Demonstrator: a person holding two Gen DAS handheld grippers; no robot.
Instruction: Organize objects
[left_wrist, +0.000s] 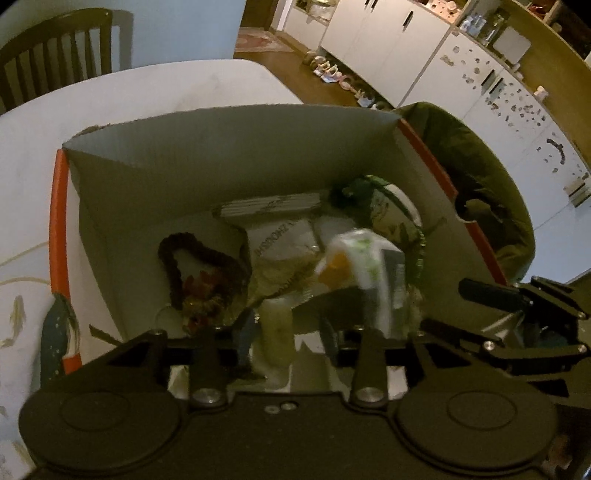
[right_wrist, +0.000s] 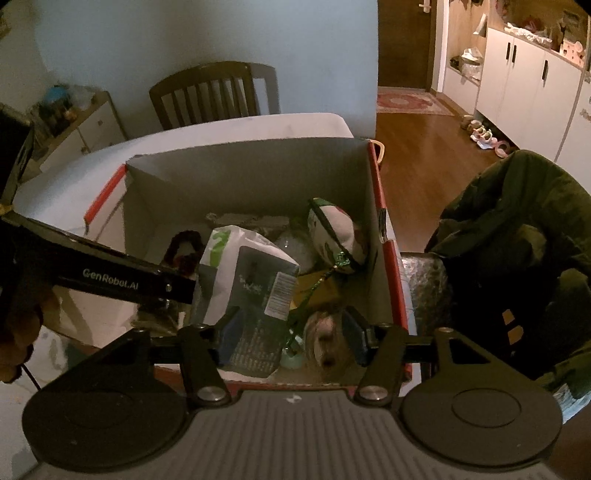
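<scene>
Filling up already, the cardboard box (right_wrist: 251, 173) holds several items; both grippers, left gripper (left_wrist: 286, 328) and right gripper (right_wrist: 291, 332), hover spread over it, a white-and-green pouch (right_wrist: 247, 280) seemingly just dropped in.

"GenRobot.AI" is printed in pale letters on the black bar of the left hand-held gripper (right_wrist: 125, 282), seen left of the right hand-held gripper. "ZHONGSHI", read upside down, is printed on a white packet (left_wrist: 282, 242) ahead of the left hand-held gripper. A barcode is carried by the dark pouch (right_wrist: 255, 295); its small print cannot be read.
</scene>
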